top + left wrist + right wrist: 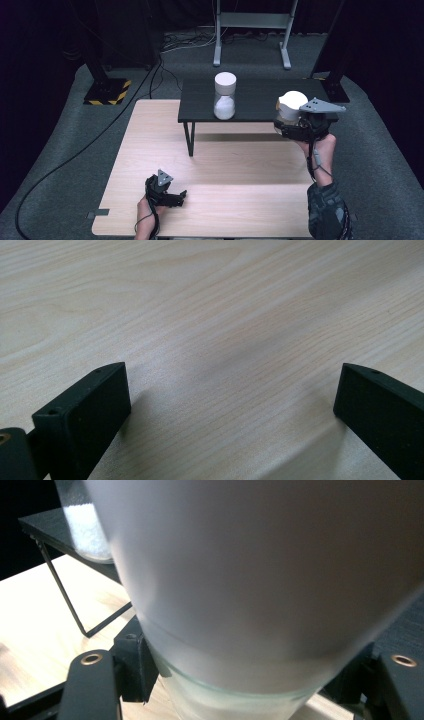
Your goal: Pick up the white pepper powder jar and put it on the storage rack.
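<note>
Two jars: one (225,96) standing on black shelf (200,107), other jar (291,105) up at shelf's right end, squeezed in right gripper (286,120). Glass, smooth, slippery, breakable, likely heavy; best held around middle. Left gripper (175,197) wide apart, resting on table (150,140).

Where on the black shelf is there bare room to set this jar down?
The shelf is bare left of the standing jar, and between it and the held jar. Its right end is crowded by the right tool.

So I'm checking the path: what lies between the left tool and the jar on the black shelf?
In the high view, bare wooden table lies between the left tool and the jar standing on the black shelf.
</note>
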Demonstrator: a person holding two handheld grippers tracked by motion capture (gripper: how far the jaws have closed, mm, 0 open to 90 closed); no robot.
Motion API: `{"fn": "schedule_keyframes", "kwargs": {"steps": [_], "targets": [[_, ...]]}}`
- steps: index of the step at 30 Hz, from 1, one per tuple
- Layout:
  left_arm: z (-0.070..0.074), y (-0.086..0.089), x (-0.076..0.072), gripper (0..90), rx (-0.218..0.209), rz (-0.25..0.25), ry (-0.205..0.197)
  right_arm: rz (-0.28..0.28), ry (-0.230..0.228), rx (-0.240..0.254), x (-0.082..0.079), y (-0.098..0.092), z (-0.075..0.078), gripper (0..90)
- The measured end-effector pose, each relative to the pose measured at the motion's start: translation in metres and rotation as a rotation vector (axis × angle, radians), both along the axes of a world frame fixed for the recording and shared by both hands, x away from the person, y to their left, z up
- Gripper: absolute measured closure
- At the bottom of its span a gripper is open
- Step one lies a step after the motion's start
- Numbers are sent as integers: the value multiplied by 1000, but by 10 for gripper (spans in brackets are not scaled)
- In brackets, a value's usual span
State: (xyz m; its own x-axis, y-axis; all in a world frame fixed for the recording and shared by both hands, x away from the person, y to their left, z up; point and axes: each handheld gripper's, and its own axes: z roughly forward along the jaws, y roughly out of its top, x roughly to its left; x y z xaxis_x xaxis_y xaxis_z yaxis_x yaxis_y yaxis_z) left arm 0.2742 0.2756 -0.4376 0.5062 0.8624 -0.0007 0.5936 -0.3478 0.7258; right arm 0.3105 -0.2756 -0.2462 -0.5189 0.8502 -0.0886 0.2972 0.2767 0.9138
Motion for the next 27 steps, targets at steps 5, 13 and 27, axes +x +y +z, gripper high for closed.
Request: {"fn": "schedule_keyframes", "kwargs": {"steps": [5,13,27], "targets": [[0,0,0,15,0,0,0,-4,-2,-6,6,3,6,299],[0,0,0,15,-1,0,0,-2,12,-15,19,9,12,300],[0,0,0,17,-1,-2,0,9,36,-19,41,22,20,300]]}}
